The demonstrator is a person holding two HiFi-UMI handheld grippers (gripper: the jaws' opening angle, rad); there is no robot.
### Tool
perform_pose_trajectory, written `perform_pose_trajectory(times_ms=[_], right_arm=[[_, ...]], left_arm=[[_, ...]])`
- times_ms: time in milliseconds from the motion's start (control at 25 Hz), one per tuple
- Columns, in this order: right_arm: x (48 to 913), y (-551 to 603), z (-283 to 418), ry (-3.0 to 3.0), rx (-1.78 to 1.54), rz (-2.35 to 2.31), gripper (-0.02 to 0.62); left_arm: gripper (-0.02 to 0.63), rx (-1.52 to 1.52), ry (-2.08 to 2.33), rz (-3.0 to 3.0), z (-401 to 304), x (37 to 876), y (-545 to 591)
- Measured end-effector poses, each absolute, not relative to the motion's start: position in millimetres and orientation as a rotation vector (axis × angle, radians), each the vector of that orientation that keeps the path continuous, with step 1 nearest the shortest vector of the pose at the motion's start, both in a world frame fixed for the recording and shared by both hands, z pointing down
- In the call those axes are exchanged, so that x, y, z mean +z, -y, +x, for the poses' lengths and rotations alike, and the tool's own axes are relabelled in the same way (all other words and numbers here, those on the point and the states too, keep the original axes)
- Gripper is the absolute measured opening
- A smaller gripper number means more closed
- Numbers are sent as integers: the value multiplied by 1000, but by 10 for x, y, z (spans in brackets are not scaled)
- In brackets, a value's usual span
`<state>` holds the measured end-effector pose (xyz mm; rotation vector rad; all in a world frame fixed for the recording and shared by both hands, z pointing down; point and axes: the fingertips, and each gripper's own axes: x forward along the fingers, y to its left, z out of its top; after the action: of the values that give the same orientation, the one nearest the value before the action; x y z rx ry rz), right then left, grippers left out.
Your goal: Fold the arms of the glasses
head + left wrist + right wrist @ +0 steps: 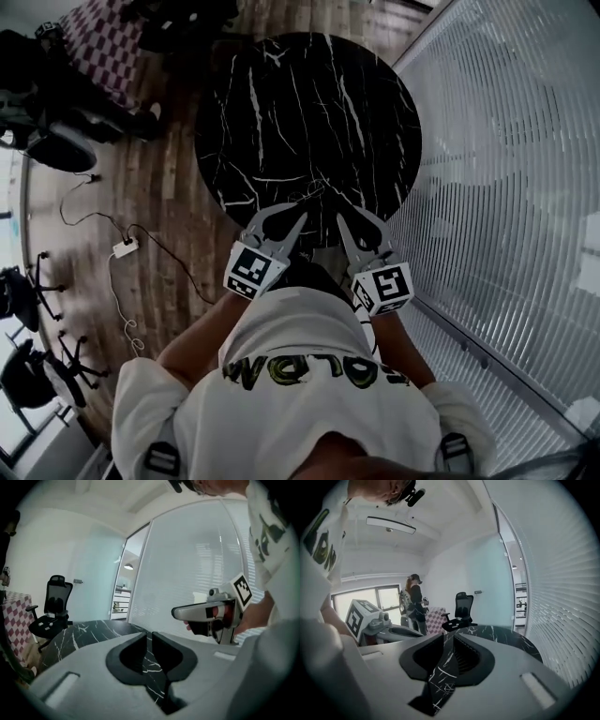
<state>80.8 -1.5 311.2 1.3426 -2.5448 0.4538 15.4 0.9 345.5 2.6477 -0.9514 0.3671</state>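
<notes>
glasses (317,191) prob the wiry bit at table (281,103) near edge; left gripper (302,217) & right gripper (349,216) held above table, jaws barely apart, empty, prob so nothing's nudged.

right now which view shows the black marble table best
The head view: it looks down on the round black marble table and shows nearly its whole top. The left gripper view shows a slice at left and between the jaws; the right gripper view, its far part beyond the jaws.
</notes>
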Motion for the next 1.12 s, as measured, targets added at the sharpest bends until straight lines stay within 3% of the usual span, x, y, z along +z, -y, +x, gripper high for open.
perform_pose_trajectory(times_ms=[440,1120], right_arm=[[2195,33,527,2744,298,1365,3],[1932,-17,458,2812,261,1359,2]], left_arm=[[20,81,1061,2654,151,2514,43],[2,12,1062,2692,264,2295,90]])
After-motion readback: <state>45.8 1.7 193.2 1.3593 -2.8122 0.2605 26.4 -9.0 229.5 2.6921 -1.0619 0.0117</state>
